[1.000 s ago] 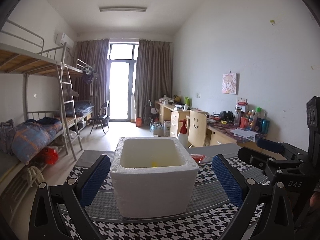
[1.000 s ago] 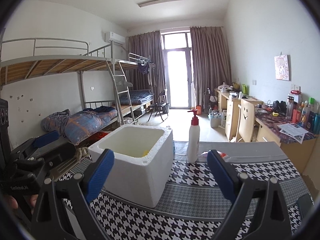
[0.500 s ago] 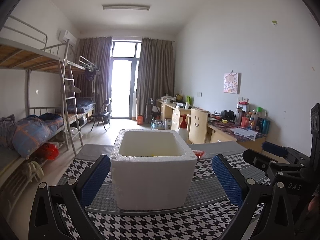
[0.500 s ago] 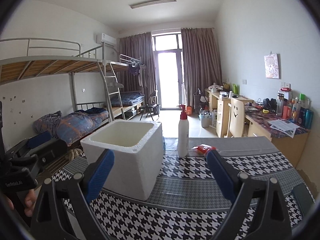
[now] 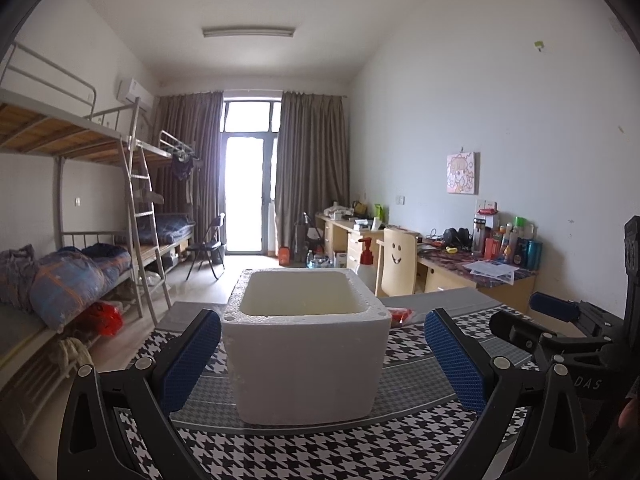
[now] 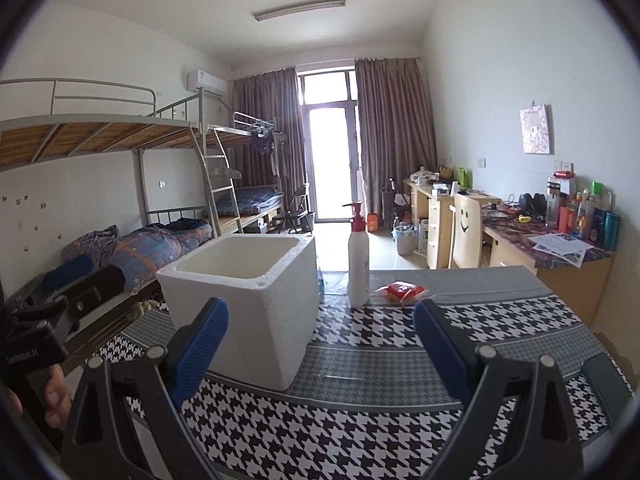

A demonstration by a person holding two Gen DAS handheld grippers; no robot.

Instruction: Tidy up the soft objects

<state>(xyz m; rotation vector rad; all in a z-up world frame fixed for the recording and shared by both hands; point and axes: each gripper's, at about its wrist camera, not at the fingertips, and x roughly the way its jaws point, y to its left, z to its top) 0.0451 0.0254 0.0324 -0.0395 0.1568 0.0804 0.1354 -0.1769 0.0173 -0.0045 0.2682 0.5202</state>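
A white foam box (image 5: 306,354) stands open-topped on the houndstooth tablecloth (image 5: 320,448); its inside is hidden from this low angle. It also shows in the right wrist view (image 6: 244,304). My left gripper (image 5: 322,364) is open and empty, its blue pads level with the box on either side and nearer the camera. My right gripper (image 6: 320,350) is open and empty, to the right of the box. A red soft packet (image 6: 402,290) lies on the cloth behind the box; it also shows in the left wrist view (image 5: 400,315).
A white pump bottle with a red top (image 6: 358,258) stands upright beside the box. The tablecloth (image 6: 360,432) covers the table. Bunk beds (image 6: 120,184) stand left, desks (image 6: 552,248) and a smiley-face chair (image 6: 466,228) right.
Both grippers have dropped lower and tilted up, so the box's inside and the yellow thing in it are out of sight. Both stay open.
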